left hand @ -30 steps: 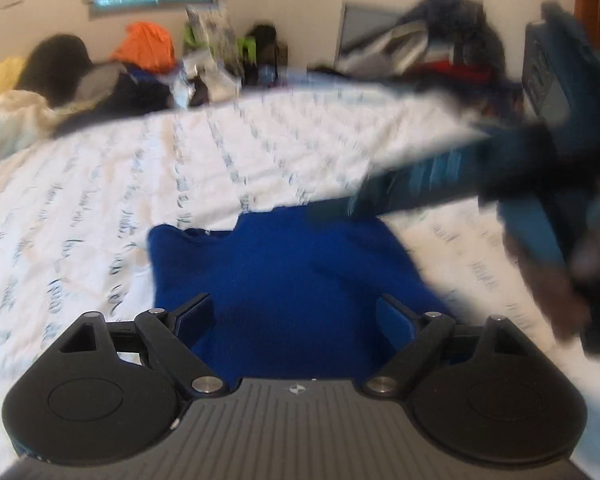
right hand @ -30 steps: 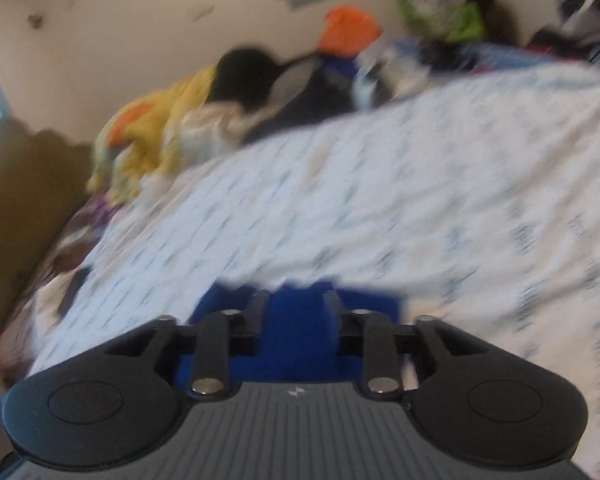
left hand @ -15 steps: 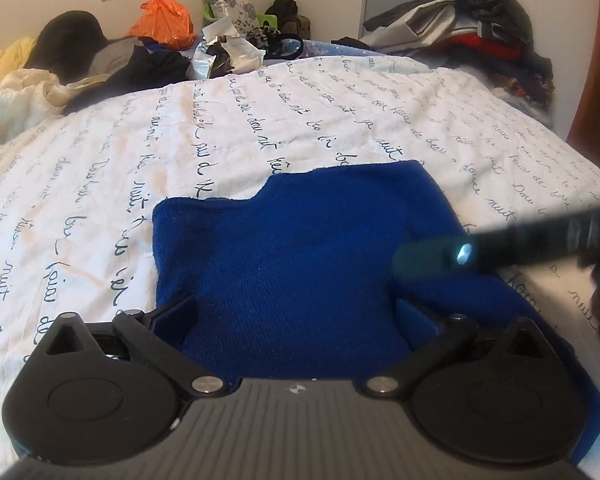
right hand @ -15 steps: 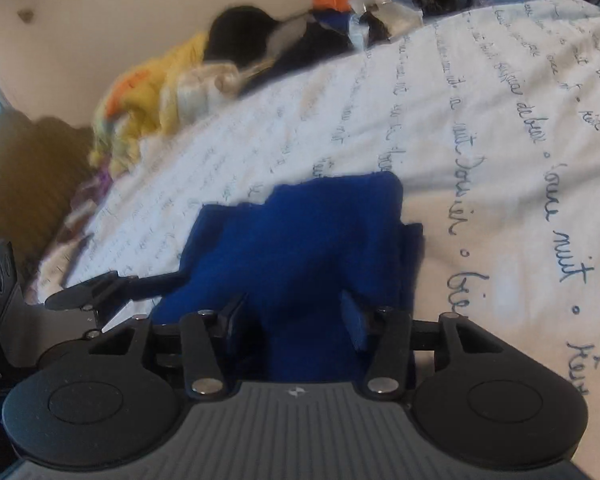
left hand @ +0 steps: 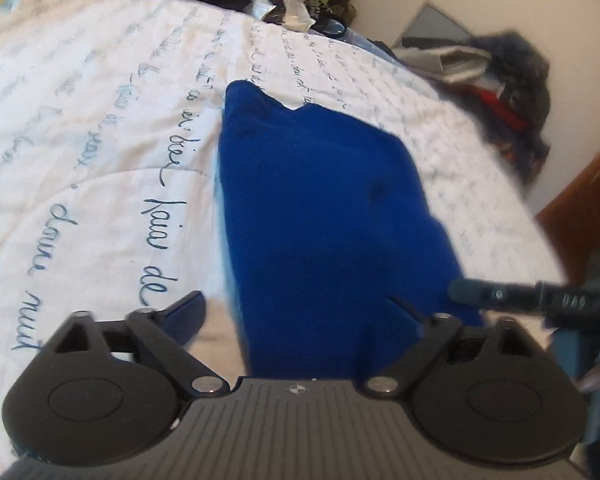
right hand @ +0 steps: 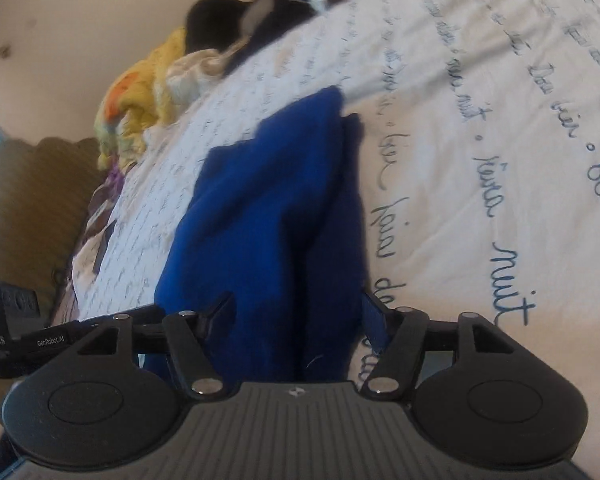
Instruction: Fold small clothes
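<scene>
White bedding point(left hand: 100, 128) printed with rows of blue handwriting covers the bed and fills most of both views. One blue garment point(left hand: 320, 208) lies on it, folded into a long narrow shape, and it runs away from both cameras toward the far side of the bed.

Nearest in the left wrist view, the left gripper point(left hand: 300, 320) has its two fingers spread wide. The near end of the garment lies between them, but the left finger point(left hand: 186, 312) is over bare sheet, clear of the cloth, and the right finger is almost hidden against the blue. Just to the right, the dark tip of the right gripper point(left hand: 496, 294) reaches in and meets the right edge of the garment.

In the right wrist view, the right gripper point(right hand: 296, 316) is also spread, with one finger on each side of the near end of the garment point(right hand: 268, 220); the cloth passes between them, and they are not pressed on it. Two layers show there, a brighter one on top of a darker one. At the left edge, part of the left gripper point(right hand: 32, 332) is visible.

Farther away, one pile of yellow and orange cloth point(right hand: 140, 96) and one dark heap point(right hand: 216, 20) lie at the head of the bed. A second heap of dark clothes point(left hand: 500, 80) sits by the wall.
</scene>
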The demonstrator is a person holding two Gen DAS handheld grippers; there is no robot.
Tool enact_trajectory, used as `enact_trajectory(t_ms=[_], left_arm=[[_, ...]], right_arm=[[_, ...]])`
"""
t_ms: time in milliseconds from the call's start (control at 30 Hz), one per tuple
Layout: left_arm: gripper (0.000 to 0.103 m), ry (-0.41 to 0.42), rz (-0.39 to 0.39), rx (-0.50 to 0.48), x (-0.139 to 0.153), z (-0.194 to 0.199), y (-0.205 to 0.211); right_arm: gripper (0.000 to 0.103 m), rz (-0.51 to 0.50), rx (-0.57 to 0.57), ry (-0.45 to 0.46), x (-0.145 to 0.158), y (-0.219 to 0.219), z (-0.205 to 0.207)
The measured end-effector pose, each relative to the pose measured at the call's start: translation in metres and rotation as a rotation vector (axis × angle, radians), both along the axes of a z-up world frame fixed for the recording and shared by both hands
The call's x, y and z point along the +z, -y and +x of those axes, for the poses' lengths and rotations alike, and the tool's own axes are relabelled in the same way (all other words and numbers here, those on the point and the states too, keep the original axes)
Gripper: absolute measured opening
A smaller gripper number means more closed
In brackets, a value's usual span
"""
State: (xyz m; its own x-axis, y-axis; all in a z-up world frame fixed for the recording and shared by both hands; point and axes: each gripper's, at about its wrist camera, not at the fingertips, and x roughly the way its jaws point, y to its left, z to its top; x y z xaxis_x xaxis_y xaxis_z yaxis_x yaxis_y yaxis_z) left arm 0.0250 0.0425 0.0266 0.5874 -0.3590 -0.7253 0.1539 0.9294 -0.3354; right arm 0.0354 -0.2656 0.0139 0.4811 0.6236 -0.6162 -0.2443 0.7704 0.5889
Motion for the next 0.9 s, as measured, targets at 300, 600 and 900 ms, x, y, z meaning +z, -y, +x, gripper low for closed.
enact_trajectory(t_ms=[300, 600, 900], left_arm=[[0.031, 0.007, 0.166, -0.039, 0.004, -0.003, -0.014], [0.079, 0.203, 0.220, -0.130, 0.035, -0.033, 0.037], [0.074, 0.131, 0.246, -0.178, -0.003, -0.021, 0.060]], right_arm=[[0.018, -0.125, 0.080, 0.031, 0.006, -0.014, -0.013], [0.076, -0.013, -0.042, 0.133, 0.056, -0.003, 0.047], [0.073, -0.376, 0.096, 0.126, 0.020, -0.083, 0.151]])
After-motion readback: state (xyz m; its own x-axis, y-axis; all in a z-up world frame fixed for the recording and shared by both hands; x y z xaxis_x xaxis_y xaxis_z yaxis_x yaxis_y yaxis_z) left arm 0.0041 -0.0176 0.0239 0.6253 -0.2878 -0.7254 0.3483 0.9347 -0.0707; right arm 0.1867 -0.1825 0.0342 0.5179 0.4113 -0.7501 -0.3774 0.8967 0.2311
